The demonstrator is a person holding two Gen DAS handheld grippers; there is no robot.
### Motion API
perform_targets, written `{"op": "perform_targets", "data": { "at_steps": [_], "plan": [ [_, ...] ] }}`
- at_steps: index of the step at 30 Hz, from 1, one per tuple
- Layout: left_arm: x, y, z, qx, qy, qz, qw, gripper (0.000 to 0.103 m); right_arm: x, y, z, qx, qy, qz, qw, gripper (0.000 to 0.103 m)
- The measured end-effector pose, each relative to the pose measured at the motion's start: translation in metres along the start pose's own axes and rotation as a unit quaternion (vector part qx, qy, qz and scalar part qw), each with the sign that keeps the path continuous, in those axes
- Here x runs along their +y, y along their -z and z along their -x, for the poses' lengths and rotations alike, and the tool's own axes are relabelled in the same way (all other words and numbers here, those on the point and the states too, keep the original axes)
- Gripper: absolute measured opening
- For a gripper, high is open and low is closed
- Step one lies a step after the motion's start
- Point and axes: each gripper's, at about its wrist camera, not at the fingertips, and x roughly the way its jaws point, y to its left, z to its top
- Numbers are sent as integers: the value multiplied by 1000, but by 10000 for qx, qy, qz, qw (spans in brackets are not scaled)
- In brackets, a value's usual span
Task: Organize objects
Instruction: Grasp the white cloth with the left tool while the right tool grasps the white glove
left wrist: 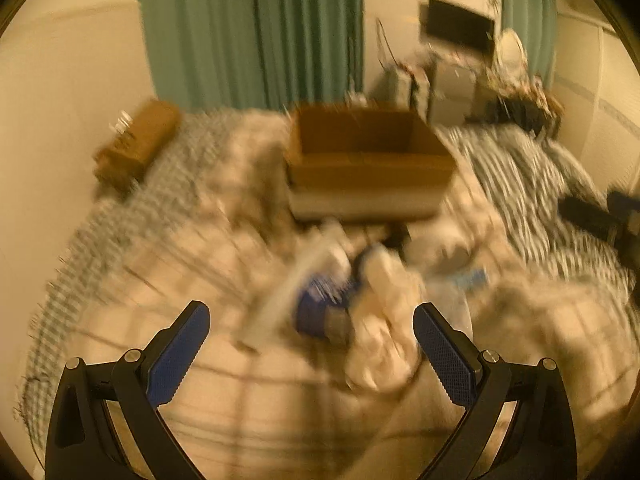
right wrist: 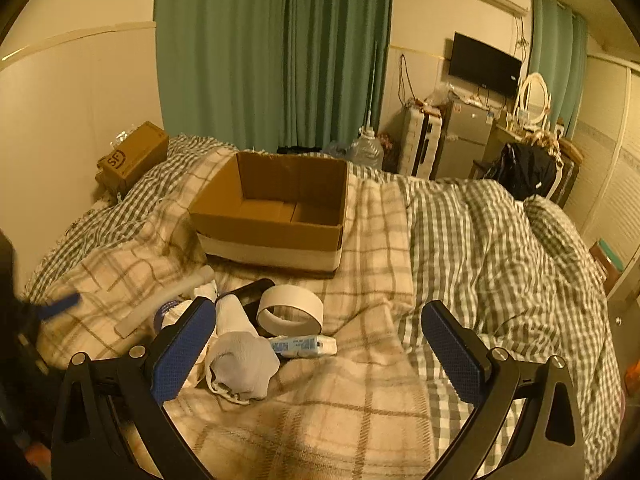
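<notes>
Now both grippers, left point(left wrist: 311, 322) and right point(right wrist: 319, 320), are wide open and hold nothing. The sock point(right wrist: 240, 356), tape roll point(right wrist: 290, 307) and tube point(right wrist: 304, 347) lie together on the bed, just before the empty box point(right wrist: 272, 216) meant for them.

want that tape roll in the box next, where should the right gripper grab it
Grip the tape roll across its wall, one of the fingers inside the hollow core and one outside. It lies tilted with its opening facing the right gripper, so come from the near side at the upper rim. The sock and tube crowd its lower edge.
</notes>
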Motion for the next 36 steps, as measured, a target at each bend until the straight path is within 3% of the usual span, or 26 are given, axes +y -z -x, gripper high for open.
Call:
{"op": "perform_targets", "data": {
  "at_steps": [4, 6, 9, 10, 11, 18, 24, 27, 33, 36],
  "plan": [
    [-17, 12, -27, 534, 224, -284, 9979, 102, 1, 3, -9, 146, -31, -6, 9999, 103],
    [-21, 15, -36, 727, 315, -299, 9964, 96, 4, 4, -12, 185, -21, 31, 9998, 103],
    [-23, 19, -42, 894, 564, -303, 9939, 57, 8, 5, -15, 222, -2, 105, 9997, 103],
    [-25, 20, -43, 940, 677, -317, 9928, 32, 9, 6, -15, 225, 7, 126, 9997, 103],
    [-26, 20, -43, 944, 740, -328, 9922, 19, 10, 6, -15, 222, 24, 161, 9996, 103],
    [-8, 2, -1, 268, 705, -191, 9970, 15, 17, -1, -5, 136, 54, 306, 9994, 103],
    [26, -27, 23, -253, 365, 29, 9990, 15, 36, -11, -11, 247, 2, 585, 9980, 103],
    [40, -32, 19, -300, 188, 127, 9993, 15, 53, -6, -30, 521, -183, 807, 9952, 103],
    [52, -29, 7, -185, 193, 284, 9992, 15, 70, 18, -68, 1223, -484, 964, 9866, 98],
    [51, -25, 2, -118, 236, 298, 9992, 15, 77, 32, -84, 1544, -508, 1119, 9803, 89]
  ]
}}
